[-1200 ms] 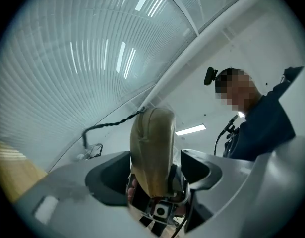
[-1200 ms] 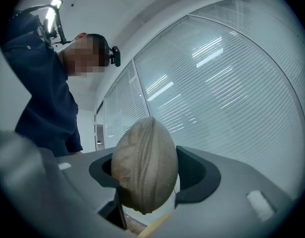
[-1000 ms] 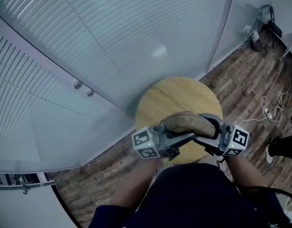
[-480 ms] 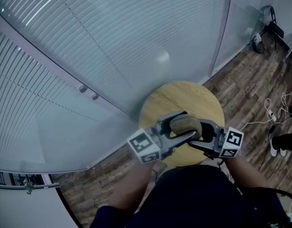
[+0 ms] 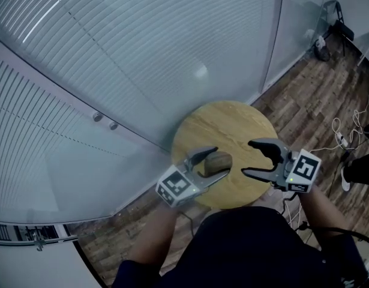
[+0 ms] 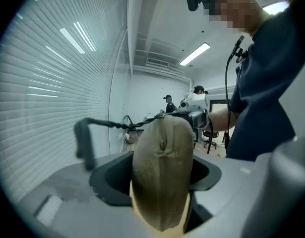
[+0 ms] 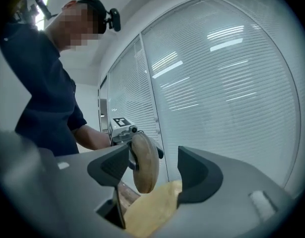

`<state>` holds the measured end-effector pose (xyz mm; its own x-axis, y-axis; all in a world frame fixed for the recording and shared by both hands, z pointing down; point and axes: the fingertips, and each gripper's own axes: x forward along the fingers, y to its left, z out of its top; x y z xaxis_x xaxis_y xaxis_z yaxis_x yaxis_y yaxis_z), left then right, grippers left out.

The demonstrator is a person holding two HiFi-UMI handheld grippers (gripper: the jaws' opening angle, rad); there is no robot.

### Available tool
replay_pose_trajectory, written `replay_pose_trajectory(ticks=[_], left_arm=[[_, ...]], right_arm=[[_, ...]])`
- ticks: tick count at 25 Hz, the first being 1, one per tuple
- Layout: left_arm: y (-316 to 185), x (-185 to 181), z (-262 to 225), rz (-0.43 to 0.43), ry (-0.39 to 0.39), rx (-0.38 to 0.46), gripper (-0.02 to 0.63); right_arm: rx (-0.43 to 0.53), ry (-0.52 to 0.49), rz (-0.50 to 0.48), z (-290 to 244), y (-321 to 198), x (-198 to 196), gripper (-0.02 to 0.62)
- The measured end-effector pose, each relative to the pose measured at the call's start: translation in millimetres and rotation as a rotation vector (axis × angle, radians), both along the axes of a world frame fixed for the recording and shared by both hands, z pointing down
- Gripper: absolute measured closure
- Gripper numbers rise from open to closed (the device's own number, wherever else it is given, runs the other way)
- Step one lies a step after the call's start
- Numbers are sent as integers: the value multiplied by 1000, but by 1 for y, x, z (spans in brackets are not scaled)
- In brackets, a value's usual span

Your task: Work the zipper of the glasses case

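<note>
The brown glasses case (image 5: pixel 219 161) is held over the round wooden table (image 5: pixel 226 122), near its front edge. My left gripper (image 5: pixel 219 162) is shut on it, and in the left gripper view the case (image 6: pixel 162 182) fills the gap between the jaws, end-on. My right gripper (image 5: pixel 249 158) hangs to the right of the case, apart from it, with its jaws wide open and nothing between them. In the right gripper view the case (image 7: pixel 145 163) shows beyond the open jaws, with the left gripper's marker cube (image 7: pixel 120 123) behind it.
A glass wall with blinds (image 5: pixel 142 53) curves behind the table. The wood floor (image 5: pixel 316 89) at the right carries white cables (image 5: pixel 340 138) and a person's shoe (image 5: pixel 342 186). Two people (image 6: pixel 168 101) stand far off in the room.
My right gripper has let go of the case, opened and drawn away to the right. The left gripper keeps the case, now turned end-on and seen shorter.
</note>
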<state>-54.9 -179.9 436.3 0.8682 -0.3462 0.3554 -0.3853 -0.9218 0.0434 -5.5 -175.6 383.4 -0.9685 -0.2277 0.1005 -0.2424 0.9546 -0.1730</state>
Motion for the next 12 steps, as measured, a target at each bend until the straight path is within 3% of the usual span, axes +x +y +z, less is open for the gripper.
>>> replay_pose_trajectory(ticks=[2,5,9,12], left_arm=[[6,4,10,36,-61,12,304],[16,15,28,100,-160,27,304],[23,29,44,165,-250,47,304],[26,30,50,186,-307,51,302]], right_arm=[[22,30,-33,-12,0,-11,279],[1,87,-76,-19,3,-29,347],[53,264,-212,-1,23,-54,351],[70,308,-245,2,24,-70,363]])
